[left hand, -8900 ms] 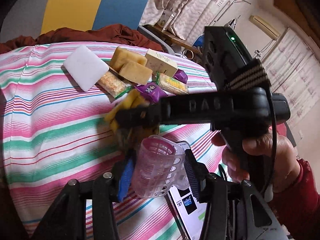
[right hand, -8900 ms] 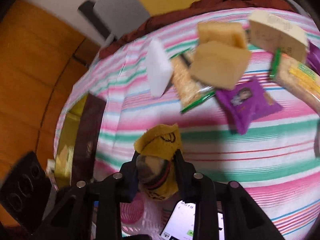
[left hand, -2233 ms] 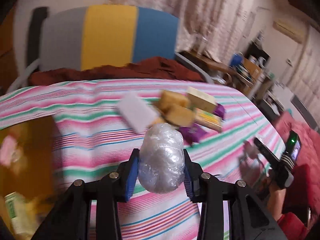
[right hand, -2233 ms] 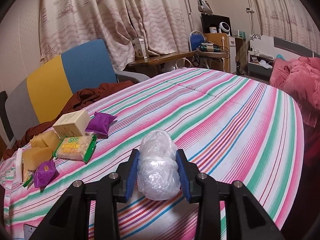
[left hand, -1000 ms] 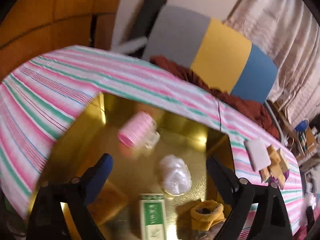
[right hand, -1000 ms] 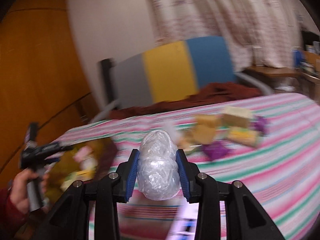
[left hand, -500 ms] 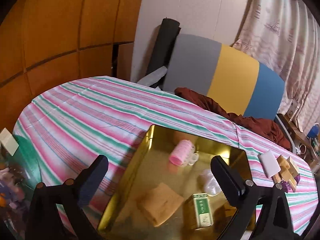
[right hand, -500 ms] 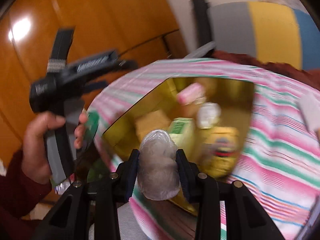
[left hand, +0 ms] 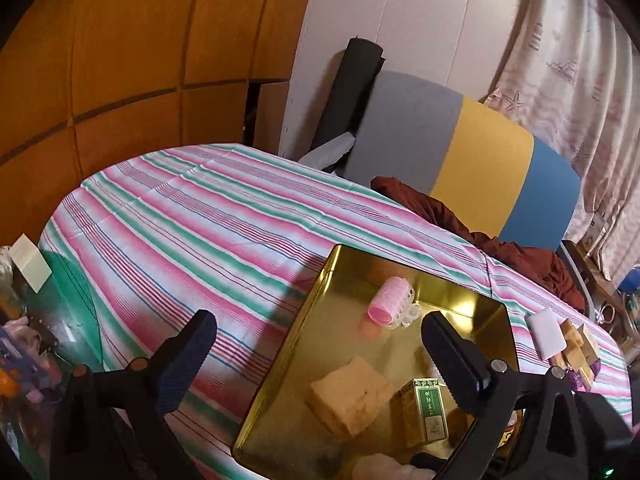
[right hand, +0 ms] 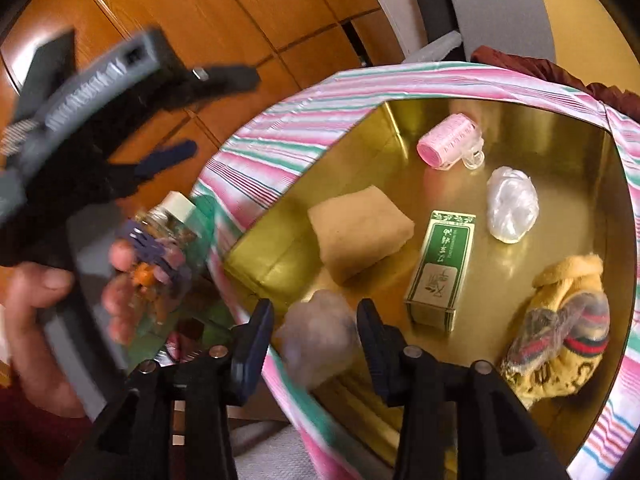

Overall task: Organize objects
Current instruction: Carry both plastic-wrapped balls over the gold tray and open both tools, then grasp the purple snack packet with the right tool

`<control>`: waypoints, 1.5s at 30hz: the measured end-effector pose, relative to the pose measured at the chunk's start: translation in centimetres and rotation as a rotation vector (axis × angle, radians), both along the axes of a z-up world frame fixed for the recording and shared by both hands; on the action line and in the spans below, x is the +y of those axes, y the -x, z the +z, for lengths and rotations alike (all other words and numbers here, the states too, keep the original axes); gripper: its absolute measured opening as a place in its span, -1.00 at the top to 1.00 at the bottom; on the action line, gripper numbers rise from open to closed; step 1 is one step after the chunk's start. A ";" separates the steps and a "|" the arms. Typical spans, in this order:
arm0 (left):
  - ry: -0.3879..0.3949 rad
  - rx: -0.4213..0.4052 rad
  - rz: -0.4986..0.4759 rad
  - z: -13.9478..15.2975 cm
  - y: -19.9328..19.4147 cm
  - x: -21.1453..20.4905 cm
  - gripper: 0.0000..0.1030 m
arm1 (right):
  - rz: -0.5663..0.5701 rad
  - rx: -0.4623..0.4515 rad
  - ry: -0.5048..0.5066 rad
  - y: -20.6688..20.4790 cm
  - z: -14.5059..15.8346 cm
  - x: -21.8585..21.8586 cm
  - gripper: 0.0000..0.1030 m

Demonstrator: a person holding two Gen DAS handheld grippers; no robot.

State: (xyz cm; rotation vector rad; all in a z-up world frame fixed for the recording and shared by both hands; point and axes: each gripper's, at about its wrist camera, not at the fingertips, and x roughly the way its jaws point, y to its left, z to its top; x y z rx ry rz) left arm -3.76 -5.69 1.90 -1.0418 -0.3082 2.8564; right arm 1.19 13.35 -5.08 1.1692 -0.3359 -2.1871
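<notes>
right gripper [right hand: 316,338]: jaws parted, a blurred plastic-wrapped bundle [right hand: 318,342] sits in the gap between them; contact with either pad cannot be told from the blur.
bundle position: at the near edge of the gold tray [right hand: 616,184], low in the right wrist view, just in front of the tan sponge [right hand: 360,232].
left gripper [left hand: 320,364]: fingers spread wide, nothing between them; it hangs above the near left corner of the tray.
left hand [right hand: 52,320]: wrapped around the left gripper's handle, seen blurred at the left of the right wrist view.
tray contents: pink hair roller [right hand: 450,146] at the far side; second plastic bundle [right hand: 512,210] near it; green box [right hand: 440,270] lying in the middle, just beside the sponge; yellow knit item [right hand: 560,328] at the right.
tray support: striped tablecloth [left hand: 200,216].
outside the tray: white pad [left hand: 546,332] and snack packs [left hand: 580,350] on the cloth at the far right, well apart from both grippers.
</notes>
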 end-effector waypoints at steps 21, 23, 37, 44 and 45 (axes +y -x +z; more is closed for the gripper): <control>0.002 -0.072 -0.286 -0.6 -1.6 11.3 -1.00 | -0.551 0.056 -0.096 -7.4 3.5 22.8 0.06; -0.007 -0.095 -0.317 -0.9 -1.8 12.7 -1.00 | -0.608 0.033 -0.119 -8.2 2.9 25.2 0.05; 0.026 -0.189 -0.546 -2.1 -4.9 22.7 -1.00 | -0.814 -0.057 -0.210 -11.0 -0.8 35.6 -0.11; 0.046 -0.196 -0.605 -2.1 -6.1 24.2 -1.00 | -0.827 -0.040 -0.286 -6.0 -0.8 38.6 -0.11; 0.049 -0.198 -0.607 -2.1 -6.2 24.3 -1.00 | -0.826 -0.050 -0.291 -5.2 -1.0 39.1 -0.11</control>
